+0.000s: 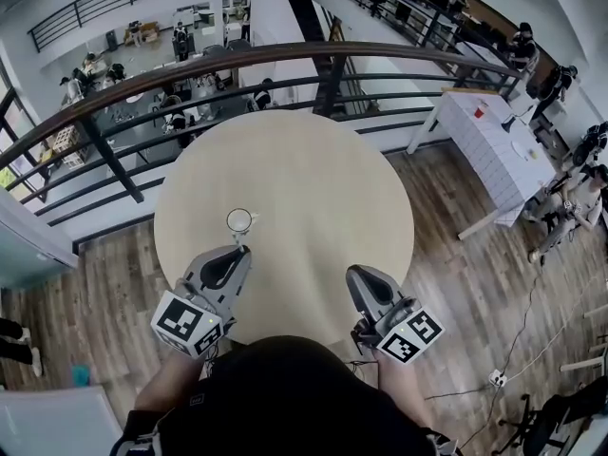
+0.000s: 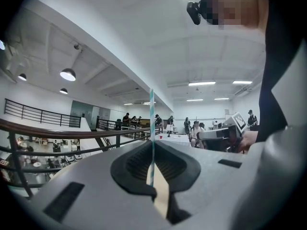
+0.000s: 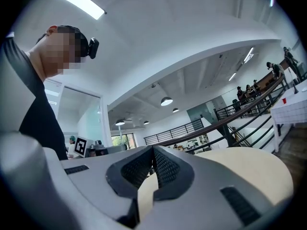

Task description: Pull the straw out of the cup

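A clear cup (image 1: 239, 220) stands on the round beige table (image 1: 313, 188), left of centre. Just in front of the cup is my left gripper (image 1: 242, 249). In the left gripper view the left gripper (image 2: 152, 143) is shut on a thin teal-and-white striped straw (image 2: 151, 114) that stands upright and rises well above the jaws. The cup does not show in that view. My right gripper (image 1: 353, 272) hovers over the table's near right part, away from the cup. In its own view the right gripper (image 3: 153, 150) is shut with nothing between the pads.
A dark curved railing (image 1: 285, 60) runs behind the table, with a lower floor beyond it. A white table (image 1: 494, 141) stands at the right. Cables and a socket (image 1: 496, 378) lie on the wood floor. People sit far off.
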{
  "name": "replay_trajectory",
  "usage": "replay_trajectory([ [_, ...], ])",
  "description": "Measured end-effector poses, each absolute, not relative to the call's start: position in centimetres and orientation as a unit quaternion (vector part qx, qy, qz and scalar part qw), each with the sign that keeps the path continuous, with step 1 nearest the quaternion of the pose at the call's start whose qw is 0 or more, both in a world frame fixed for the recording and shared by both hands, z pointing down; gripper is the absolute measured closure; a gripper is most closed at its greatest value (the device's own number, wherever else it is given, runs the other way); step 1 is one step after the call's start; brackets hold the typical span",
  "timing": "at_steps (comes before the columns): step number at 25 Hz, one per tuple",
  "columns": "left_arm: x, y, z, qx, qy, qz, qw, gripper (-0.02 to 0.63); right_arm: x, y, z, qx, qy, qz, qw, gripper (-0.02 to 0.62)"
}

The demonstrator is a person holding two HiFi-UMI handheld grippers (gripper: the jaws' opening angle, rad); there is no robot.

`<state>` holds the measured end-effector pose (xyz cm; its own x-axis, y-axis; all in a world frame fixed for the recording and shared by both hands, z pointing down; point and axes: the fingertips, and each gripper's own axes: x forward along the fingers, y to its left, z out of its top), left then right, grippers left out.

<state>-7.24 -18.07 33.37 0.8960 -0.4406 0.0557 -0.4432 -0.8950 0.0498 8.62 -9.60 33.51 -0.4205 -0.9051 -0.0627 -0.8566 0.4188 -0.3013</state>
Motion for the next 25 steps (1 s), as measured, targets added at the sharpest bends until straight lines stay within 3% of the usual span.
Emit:
replay_trajectory([
  [25, -6.3, -18.5, 33.9, 0.976, -0.213, 0.033, 0.033, 0.588, 8.5, -10.1, 33.8, -0.535, 0.833, -0.106, 0.094, 0.574],
])
